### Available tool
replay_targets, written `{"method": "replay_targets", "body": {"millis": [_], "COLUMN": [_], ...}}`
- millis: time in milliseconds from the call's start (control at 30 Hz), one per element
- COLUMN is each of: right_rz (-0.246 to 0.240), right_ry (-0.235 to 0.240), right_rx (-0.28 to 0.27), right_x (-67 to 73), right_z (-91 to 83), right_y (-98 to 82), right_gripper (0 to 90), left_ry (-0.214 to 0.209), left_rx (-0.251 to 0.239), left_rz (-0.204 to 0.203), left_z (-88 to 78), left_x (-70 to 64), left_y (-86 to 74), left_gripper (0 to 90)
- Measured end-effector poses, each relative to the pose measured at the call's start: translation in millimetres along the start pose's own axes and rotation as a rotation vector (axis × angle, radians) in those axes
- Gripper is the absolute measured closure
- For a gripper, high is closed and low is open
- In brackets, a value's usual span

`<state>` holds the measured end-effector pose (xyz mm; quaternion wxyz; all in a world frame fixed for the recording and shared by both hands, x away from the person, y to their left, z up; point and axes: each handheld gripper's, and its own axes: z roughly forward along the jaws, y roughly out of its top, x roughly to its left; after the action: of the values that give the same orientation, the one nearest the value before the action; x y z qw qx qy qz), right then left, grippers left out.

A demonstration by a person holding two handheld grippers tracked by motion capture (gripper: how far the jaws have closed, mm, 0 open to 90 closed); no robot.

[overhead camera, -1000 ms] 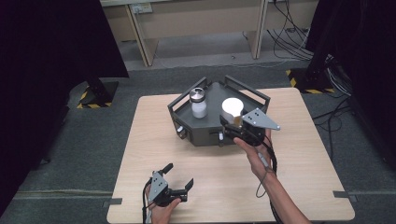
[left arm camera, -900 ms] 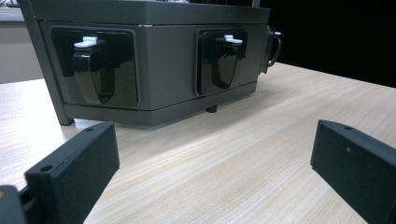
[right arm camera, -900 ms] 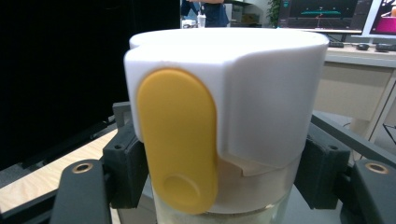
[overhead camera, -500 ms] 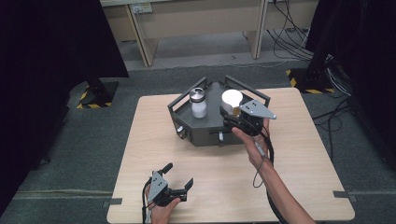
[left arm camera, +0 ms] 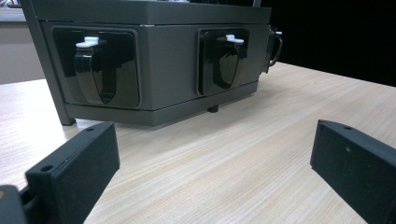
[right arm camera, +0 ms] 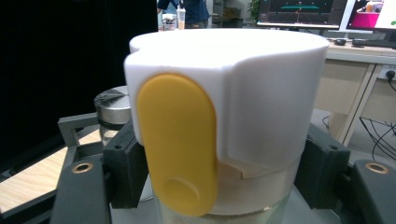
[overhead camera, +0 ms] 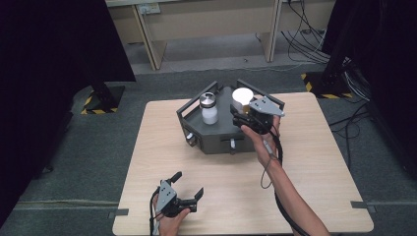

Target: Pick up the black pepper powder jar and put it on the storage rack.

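White-lidded jar (right arm camera: pixel 224 121) with a yellow tab sits clamped in my right gripper (overhead camera: pixel 255 118), which has carried it from the tray's (overhead camera: pixel 223 140) right edge toward its back corner, so placement beside the steel-capped bottle (overhead camera: pixel 209 108) looks close. My left gripper (overhead camera: pixel 179 196) rests open near the wooden table's (overhead camera: pixel 314 162) front edge; grey carpet and cables lie beyond.

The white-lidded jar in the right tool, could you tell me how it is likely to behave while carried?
The jar looks rigid, so the right tool, clamped on its sides, probably won't deform it. Its smooth lid may be slippery. The body below the lid looks clear, possibly glass, so it could be fragile and rather heavy.
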<state>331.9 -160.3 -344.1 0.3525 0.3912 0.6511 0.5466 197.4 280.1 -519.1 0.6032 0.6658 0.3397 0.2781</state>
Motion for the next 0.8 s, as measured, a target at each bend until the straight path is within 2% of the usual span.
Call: {"method": "replay_targets", "body": {"millis": [800], "right_rz": [0.026], "right_ry": [-0.042], "right_rx": [0.041], "right_x": [4.6], "right_z": [45.5], "right_y": [-8.4], "right_gripper": [30.3], "left_ry": [-0.008], "left_rx": [-0.002], "left_rz": [-0.001], "left_z": [0.8], "left_x": [0.6], "left_y": [-0.2], "left_gripper": [0.5]}}
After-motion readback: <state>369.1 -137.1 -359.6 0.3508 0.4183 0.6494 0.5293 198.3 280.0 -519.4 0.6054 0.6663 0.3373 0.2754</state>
